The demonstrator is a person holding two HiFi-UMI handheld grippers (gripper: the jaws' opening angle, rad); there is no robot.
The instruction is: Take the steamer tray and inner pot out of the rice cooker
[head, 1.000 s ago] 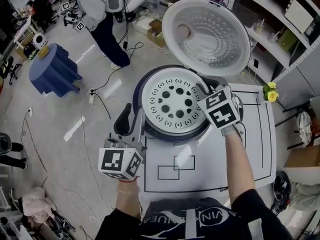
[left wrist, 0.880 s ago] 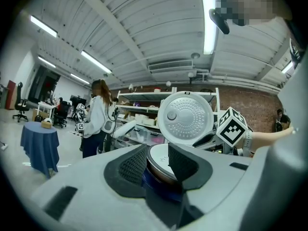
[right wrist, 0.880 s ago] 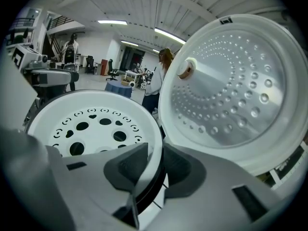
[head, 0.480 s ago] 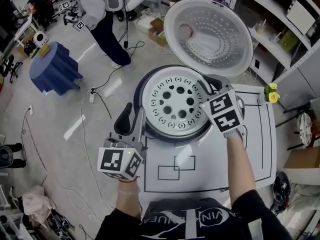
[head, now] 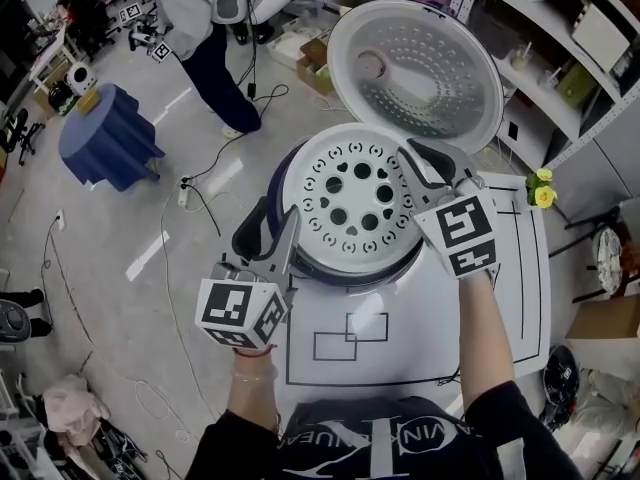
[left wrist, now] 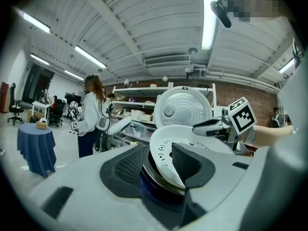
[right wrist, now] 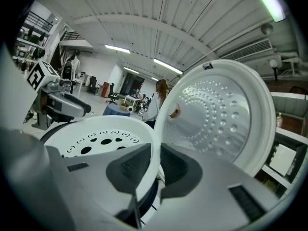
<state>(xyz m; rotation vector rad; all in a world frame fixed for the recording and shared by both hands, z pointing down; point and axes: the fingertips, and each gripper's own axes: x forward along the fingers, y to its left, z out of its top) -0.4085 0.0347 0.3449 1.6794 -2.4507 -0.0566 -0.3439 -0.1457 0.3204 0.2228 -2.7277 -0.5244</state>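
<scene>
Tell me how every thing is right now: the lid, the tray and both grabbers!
Lid, open, swung up and back.
Tray, tilted, its right side raised off the cooker.
Left gripper, jaws opening, astride the cooker's rim, not pressing it.
Right gripper, jaws closing on the tray's rim.
</scene>
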